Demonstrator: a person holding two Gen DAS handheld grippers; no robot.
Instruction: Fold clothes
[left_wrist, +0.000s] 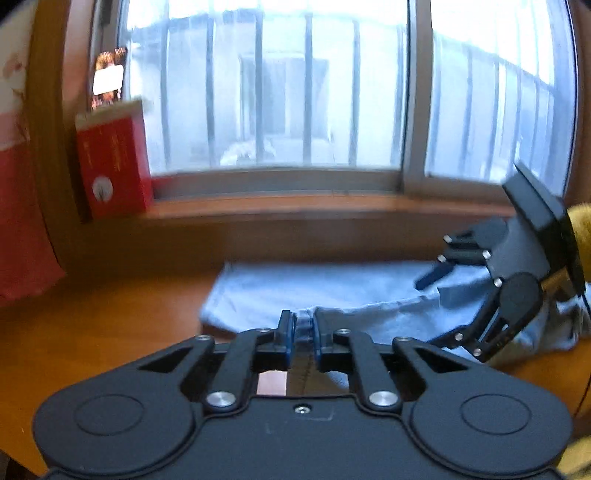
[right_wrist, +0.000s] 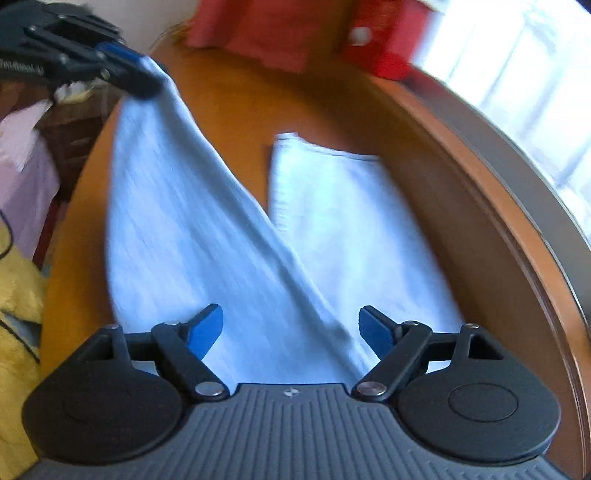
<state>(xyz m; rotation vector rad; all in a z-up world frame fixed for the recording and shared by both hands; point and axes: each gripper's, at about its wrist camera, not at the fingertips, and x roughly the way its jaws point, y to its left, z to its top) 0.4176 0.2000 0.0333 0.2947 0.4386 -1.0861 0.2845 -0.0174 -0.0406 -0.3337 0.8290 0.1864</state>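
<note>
A pair of light blue trousers (right_wrist: 192, 236) lies on the wooden table (right_wrist: 236, 107), its two legs spreading apart. My left gripper (left_wrist: 303, 332) is shut on the end of one trouser leg (left_wrist: 303, 325) and lifts it off the table; it shows in the right wrist view (right_wrist: 129, 74) at top left with the cloth hanging from it. My right gripper (right_wrist: 291, 328) is open above the trousers' upper part, with nothing between its blue pads. It shows in the left wrist view (left_wrist: 439, 291) at the right, over the cloth (left_wrist: 314, 288).
A red box (left_wrist: 114, 166) stands on the window sill (left_wrist: 295, 206) at the left, beside a red cushion (left_wrist: 22, 221). The barred window fills the back. Yellow cloth (right_wrist: 18, 295) and a pink garment (right_wrist: 26, 173) lie off the table's left edge.
</note>
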